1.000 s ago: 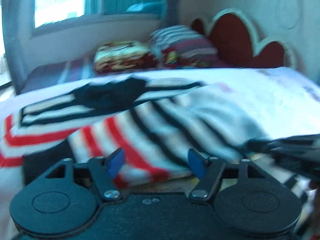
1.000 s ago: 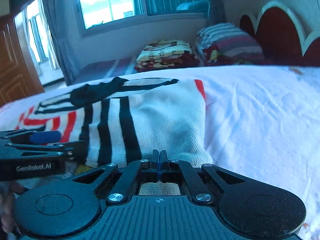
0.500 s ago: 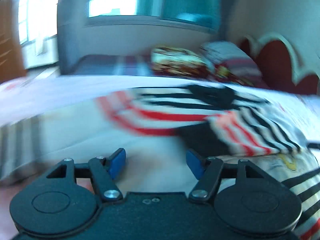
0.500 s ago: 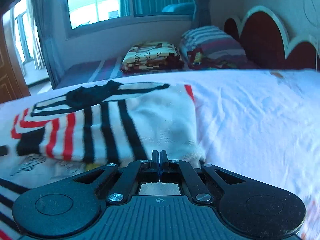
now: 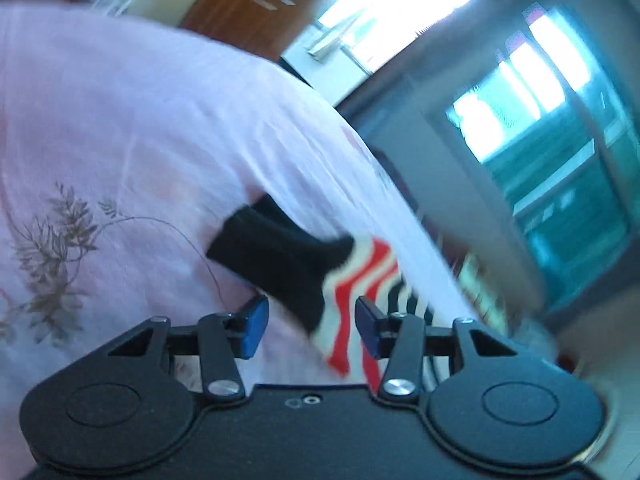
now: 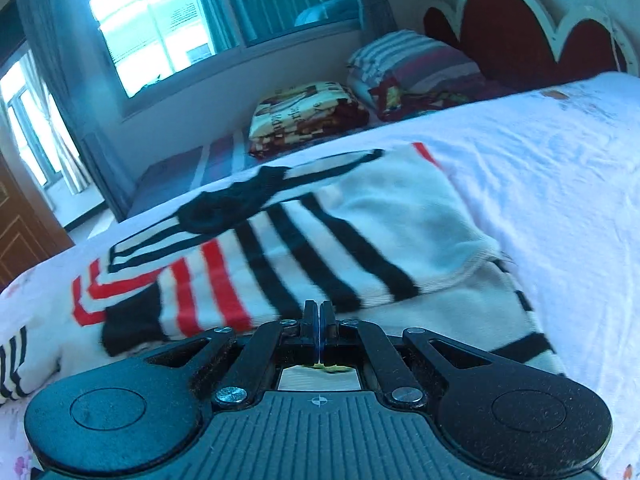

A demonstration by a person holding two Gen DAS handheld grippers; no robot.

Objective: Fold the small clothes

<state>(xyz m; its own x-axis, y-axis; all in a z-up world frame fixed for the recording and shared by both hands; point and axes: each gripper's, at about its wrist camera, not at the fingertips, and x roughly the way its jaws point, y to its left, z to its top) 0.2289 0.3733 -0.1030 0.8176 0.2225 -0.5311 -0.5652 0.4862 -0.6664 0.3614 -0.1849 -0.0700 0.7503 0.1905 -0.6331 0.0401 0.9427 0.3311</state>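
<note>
1. The striped garment [image 6: 320, 236] lies partly folded on the white bedsheet [image 6: 560, 184], its white hem edge turned over on the right with a wide stretch of bare sheet beyond it.
2. Right gripper [image 6: 319, 316] hovers at the garment's near edge, jaws pressed fully together; whether any cloth is caught between them I cannot tell.
3. Left gripper [image 5: 308, 320] is tilted hard over, jaws part-open and closing, with the black cuff [image 5: 280, 256] and red-striped sleeve end lying between the blue pads but not pinched.
4. In the left view, bare sheet with a printed leaf sprig [image 5: 52, 248] spreads left of the cuff.
5. Beyond the garment sit a folded patterned blanket [image 6: 308, 116] and a striped pillow [image 6: 412, 64] near the red scalloped headboard [image 6: 520, 28].
6. Bright windows [image 6: 148, 28] line the far wall; a wooden door [image 6: 20, 232] stands at left.
</note>
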